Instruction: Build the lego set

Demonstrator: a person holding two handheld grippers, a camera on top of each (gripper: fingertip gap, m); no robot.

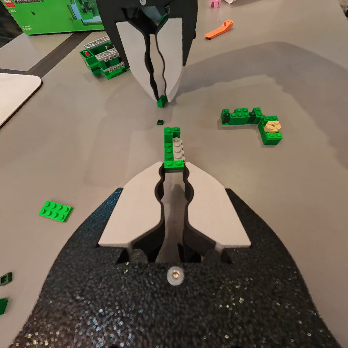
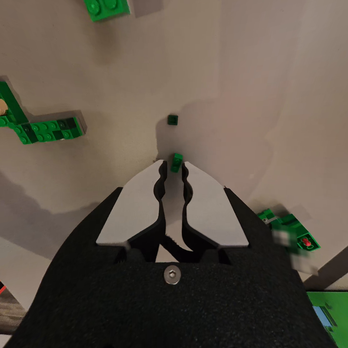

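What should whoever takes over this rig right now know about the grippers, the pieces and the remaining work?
Left hand-held gripper: shut on the near end of the long green-and-grey strip, which lies on the table.
Right hand-held gripper: tips at the table around a small green brick; jaws slightly apart, grip not confirmed.
A tiny dark green tile lies loose between brick and strip.
Done: L-shaped section with a tan round piece; larger green block near the box.
Left: probably fit the brick to the strip, then join sections. Loose plate unused; orange separator is far right.
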